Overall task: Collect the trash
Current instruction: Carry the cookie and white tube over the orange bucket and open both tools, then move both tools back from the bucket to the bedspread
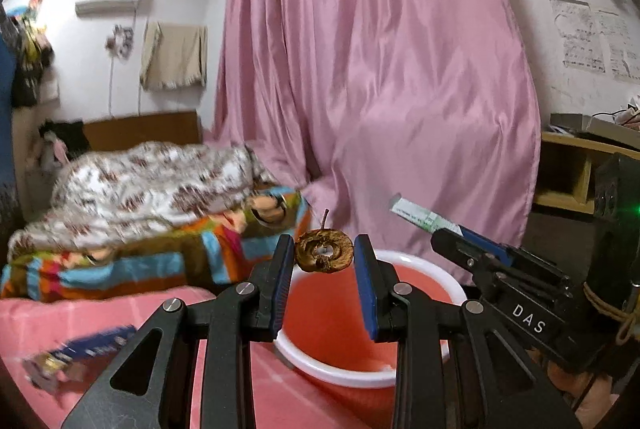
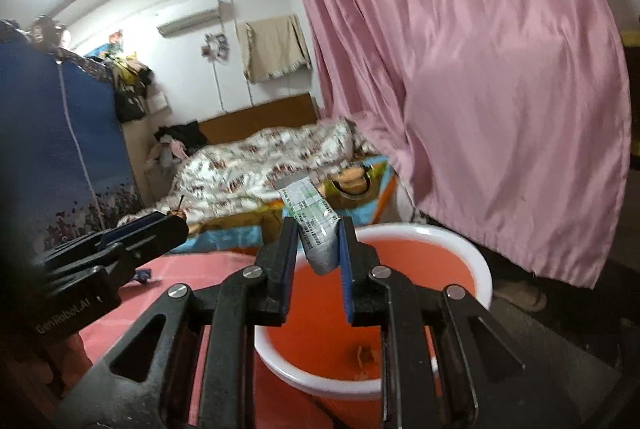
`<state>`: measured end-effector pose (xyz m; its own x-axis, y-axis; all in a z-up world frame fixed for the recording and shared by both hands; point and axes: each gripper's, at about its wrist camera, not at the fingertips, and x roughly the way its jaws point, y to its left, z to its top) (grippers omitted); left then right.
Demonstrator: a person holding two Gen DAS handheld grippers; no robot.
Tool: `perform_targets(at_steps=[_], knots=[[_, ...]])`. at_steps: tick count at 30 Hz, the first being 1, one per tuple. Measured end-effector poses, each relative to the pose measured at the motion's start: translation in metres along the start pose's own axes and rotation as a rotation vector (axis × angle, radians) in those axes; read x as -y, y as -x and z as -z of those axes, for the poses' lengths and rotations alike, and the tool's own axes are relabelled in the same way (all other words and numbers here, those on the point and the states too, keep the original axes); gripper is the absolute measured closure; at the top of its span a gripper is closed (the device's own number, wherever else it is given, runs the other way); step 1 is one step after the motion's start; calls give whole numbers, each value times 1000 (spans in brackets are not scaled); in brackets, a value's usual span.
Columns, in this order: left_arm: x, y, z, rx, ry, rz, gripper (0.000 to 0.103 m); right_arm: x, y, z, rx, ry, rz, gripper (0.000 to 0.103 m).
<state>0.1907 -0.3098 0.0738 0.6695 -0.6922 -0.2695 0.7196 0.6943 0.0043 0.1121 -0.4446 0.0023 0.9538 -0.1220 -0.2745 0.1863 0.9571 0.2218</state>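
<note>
My left gripper [image 1: 324, 253] is shut on a brown apple core [image 1: 323, 256] with a stem, held above the red bucket [image 1: 416, 265] with a white rim. My right gripper [image 2: 318, 247] is shut on a white and green toothpaste tube [image 2: 314, 225], also above the bucket [image 2: 460, 249]. In the left wrist view the right gripper [image 1: 452, 233] comes in from the right with the tube [image 1: 416, 215]. In the right wrist view the left gripper [image 2: 160, 225] shows at the left. A small brown scrap [image 2: 364, 355] lies in the bucket's bottom.
A pink bed sheet [image 1: 80, 321] lies to the left with a blue wrapper [image 1: 80, 349] on it. A colourful blanket [image 1: 160, 253] and patterned quilt [image 1: 160, 177] lie behind. A pink curtain [image 1: 380, 69] hangs beyond the bucket. A wooden shelf [image 1: 576, 173] stands at right.
</note>
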Motion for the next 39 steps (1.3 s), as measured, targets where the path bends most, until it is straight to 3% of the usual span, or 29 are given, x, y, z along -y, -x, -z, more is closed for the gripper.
perform_targets(at_steps=[8,21,22,25,31,36,39], knots=[[2,-50,12,-200,101,51,77,20,-20,15,-141,-37,47,74],[2,-79,33,-362,165,89,76,28,-31,22,-206,-56,59,68],[1,-80,34,-371,173,90,72,29,-31,22,-207,-57,59,67],[-6,-83,37,-382,212,98,60,30,-32,22,-208,-62,61,60],[-15,-81,36,-391,252,86,60,26,-27,18,-178,-58,56,45],[-21,-66,31,-334,254,38,58,13,-15,9,-106,-45,45,26],[-28,-47,28,-281,259,-7,49,4,-9,5,-63,-42,24,17]])
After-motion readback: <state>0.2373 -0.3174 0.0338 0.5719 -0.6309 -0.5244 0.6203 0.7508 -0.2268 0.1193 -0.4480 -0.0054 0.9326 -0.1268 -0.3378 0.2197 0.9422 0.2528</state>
